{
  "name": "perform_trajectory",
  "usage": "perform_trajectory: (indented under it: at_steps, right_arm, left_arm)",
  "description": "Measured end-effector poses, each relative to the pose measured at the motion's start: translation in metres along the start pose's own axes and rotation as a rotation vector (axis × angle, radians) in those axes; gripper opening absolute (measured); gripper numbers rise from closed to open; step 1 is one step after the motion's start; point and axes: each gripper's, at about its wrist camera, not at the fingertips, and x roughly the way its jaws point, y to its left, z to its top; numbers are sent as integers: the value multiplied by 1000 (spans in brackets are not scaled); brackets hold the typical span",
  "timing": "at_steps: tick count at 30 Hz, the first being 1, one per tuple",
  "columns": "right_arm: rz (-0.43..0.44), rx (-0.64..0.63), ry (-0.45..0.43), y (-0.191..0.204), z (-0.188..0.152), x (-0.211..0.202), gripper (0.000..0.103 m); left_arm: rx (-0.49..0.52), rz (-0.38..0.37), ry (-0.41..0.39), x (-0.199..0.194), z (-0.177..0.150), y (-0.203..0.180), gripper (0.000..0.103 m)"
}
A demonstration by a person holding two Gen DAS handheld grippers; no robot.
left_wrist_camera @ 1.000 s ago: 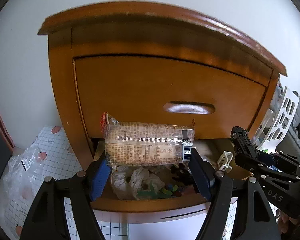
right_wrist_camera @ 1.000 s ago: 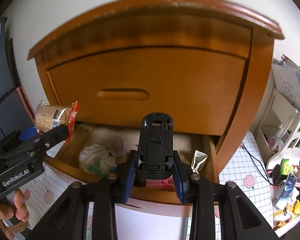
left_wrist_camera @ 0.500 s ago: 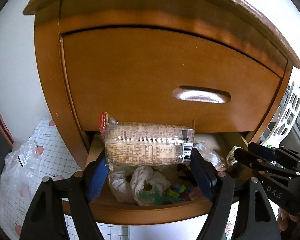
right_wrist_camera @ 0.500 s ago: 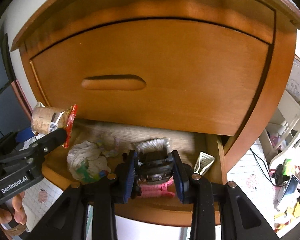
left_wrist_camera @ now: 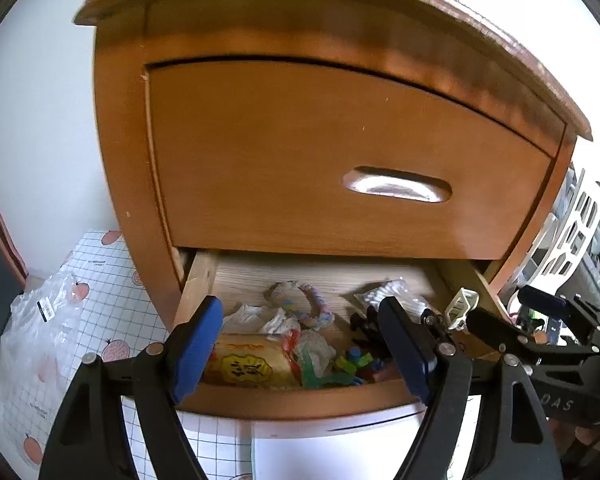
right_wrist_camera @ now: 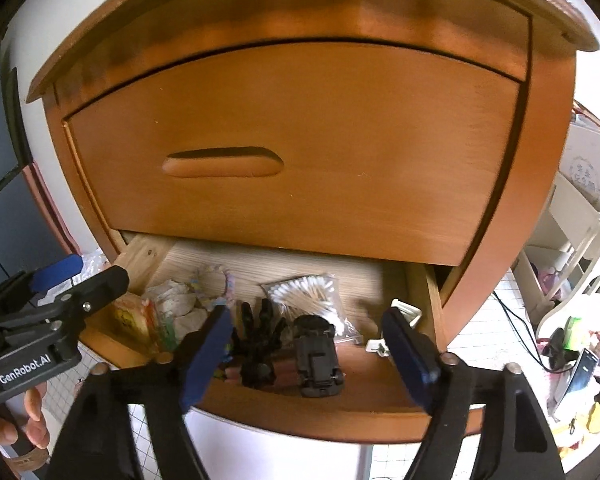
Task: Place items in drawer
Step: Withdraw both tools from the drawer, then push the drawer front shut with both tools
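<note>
- Left wrist view: the left gripper (left_wrist_camera: 300, 344) hangs over the front of the open lower drawer (left_wrist_camera: 300, 400) of a wooden nightstand (left_wrist_camera: 340, 152). Its blue-padded fingers (left_wrist_camera: 196, 344) are spread and opening further, pressing on nothing. The snack packet (left_wrist_camera: 248, 364) lies in the drawer's front left corner, below and between them. Beside it lie crumpled white tissue (left_wrist_camera: 268, 318), a pastel rope ring (left_wrist_camera: 304, 300) and a bag of cotton swabs (left_wrist_camera: 392, 296). The right gripper (left_wrist_camera: 500, 336) enters from the right edge.
- Right wrist view: the right gripper (right_wrist_camera: 304, 354) has its fingers (right_wrist_camera: 408, 352) spread and opening, pinching nothing. The black toy car (right_wrist_camera: 318, 356) rests on the drawer (right_wrist_camera: 380, 400) floor between them, clear of both pads. A black toy hand (right_wrist_camera: 260, 340) lies just left of the car; the cotton swabs (right_wrist_camera: 308, 294) lie behind. The left gripper (right_wrist_camera: 80, 292) shows at the left edge, a hand (right_wrist_camera: 32, 424) below it.
</note>
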Motion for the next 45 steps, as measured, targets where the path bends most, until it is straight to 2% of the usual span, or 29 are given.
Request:
perform_trajectory:
  at_steps: [1, 2, 5, 11, 16, 20, 33, 45]
  right_arm:
    - [1, 3, -4, 0, -2, -3, 91]
    - [5, 7, -7, 0, -4, -6, 95]
    - [7, 11, -19, 0, -11, -14, 103]
    - [8, 29, -24, -1, -36, -28, 103]
    - [-4, 41, 14, -2, -59, -28, 103]
    - [-5, 40, 54, 1, -72, -18, 103]
    - [-15, 39, 76, 2, -66, 10, 103]
    - [-13, 45, 73, -6, -38, 43, 103]
  left_arm:
    - [-3, 1, -9, -4, -2, 1, 99]
    - [-6, 2, -21, -5, -3, 1, 103]
    - [-16, 11, -33, -13, -12, 2, 103]
    - [-29, 23, -7, -25, -42, 8, 103]
    - [-51, 22, 48, -11, -62, 14, 103]
    - [-55, 27, 68, -3, -65, 15, 103]
    - [-60, 20, 75, 27, -53, 17, 103]
    - [-58, 8, 67, 61, -32, 13, 103]
